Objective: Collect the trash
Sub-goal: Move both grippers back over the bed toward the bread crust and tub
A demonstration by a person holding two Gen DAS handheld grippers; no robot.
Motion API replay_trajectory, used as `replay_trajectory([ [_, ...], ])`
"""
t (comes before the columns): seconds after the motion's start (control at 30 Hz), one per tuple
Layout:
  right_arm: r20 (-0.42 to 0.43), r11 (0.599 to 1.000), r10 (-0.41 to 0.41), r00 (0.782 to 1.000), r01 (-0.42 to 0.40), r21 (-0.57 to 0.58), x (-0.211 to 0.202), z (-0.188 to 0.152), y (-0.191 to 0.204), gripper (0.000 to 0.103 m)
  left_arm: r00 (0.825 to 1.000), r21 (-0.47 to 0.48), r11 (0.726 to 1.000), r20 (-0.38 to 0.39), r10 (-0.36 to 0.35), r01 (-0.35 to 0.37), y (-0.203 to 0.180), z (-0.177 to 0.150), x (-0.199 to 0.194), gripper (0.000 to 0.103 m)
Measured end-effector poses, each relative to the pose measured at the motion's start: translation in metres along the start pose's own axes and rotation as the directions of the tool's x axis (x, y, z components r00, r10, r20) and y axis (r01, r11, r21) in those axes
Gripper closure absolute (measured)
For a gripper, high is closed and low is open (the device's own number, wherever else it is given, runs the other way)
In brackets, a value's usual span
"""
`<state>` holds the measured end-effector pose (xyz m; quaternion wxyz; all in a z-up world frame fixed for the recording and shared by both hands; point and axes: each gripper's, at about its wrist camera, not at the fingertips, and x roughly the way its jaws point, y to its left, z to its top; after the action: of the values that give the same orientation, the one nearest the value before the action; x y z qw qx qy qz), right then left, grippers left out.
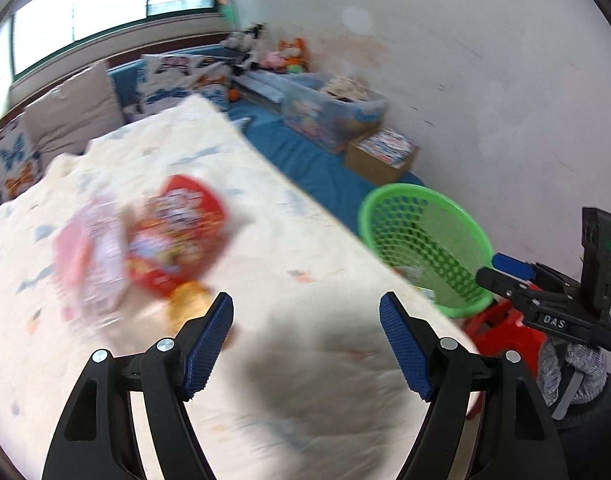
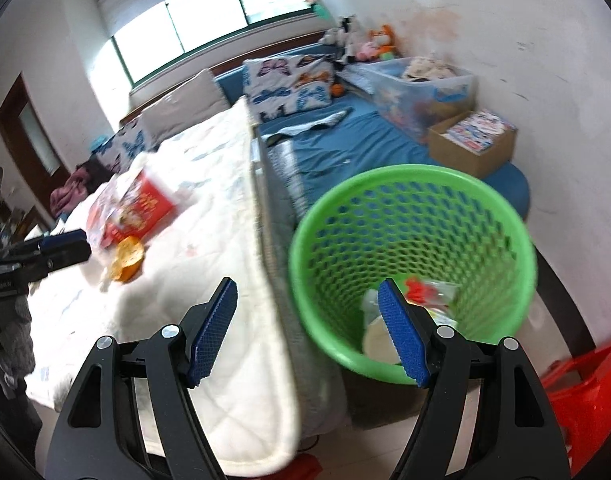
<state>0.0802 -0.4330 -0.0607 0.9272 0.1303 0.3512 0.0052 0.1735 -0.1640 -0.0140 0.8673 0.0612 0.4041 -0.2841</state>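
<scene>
1. The left gripper hangs over a cream quilt, its blue pads spread wide with nothing between them.
2. Ahead and to the left of its left pad lies the trash: a pink wrapper, blurred, touching a red snack bag, with an orange packet just beside that pad's tip.
3. Ahead and to the right of the same claw, past the quilt's edge, stands a green mesh basket; the right gripper shows just beside the basket's right rim.
4. In the right wrist view, the right gripper also stands open and empty, straddling the quilt's edge.
5. Its left pad is over the quilt; the red snack bag and orange packet lie ahead to its left.
6. Its right pad overlaps the green mesh basket, where several wrappers already lie at the bottom.
</scene>
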Motion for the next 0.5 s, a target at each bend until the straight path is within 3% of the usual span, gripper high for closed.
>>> replay_trajectory([
  [0.5,-0.103,0.968,0.162,0.981,-0.178,-0.177,0.051,0.001,0.119,0.030,0.988,-0.215,0.966,0.029,0.152,-0.143,0.114,-0.048,-0.056,0.030],
])
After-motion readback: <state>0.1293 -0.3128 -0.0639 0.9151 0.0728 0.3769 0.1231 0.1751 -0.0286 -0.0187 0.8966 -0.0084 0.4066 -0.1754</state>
